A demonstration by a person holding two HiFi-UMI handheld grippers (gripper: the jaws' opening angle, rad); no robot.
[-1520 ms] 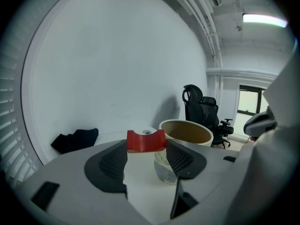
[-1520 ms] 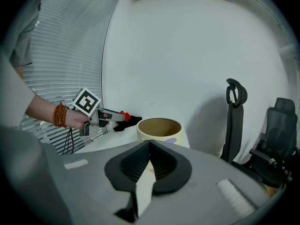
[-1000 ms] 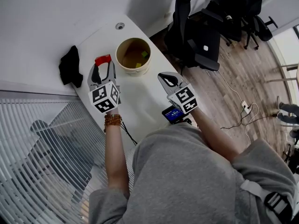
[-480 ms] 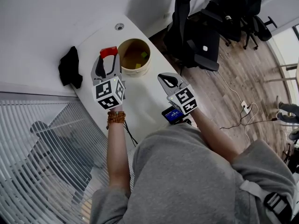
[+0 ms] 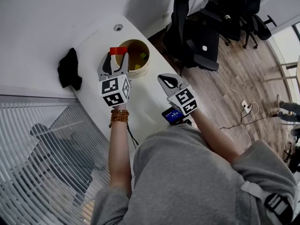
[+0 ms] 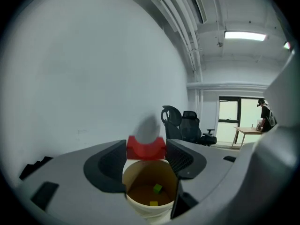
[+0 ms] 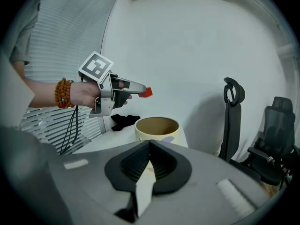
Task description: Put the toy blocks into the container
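While the left gripper [image 5: 117,59] clamps a red arched toy block [image 5: 118,50] over the round cream container's [image 5: 143,71] rim, a green cube [image 6: 157,188] and a yellow cube [image 6: 153,203] lie inside. On the right gripper [image 5: 167,81] the jaws meet, holding nothing.

Red block [image 5: 118,50], cream container [image 5: 143,71] (green, yellow inside)

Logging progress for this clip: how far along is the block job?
Done: a green block and a yellow block lie inside the container. In hand: the left gripper is shut on a red block, held above the container's rim, not yet released. The right gripper is shut and empty. Left: drop the red block; no other loose block shows on the table.
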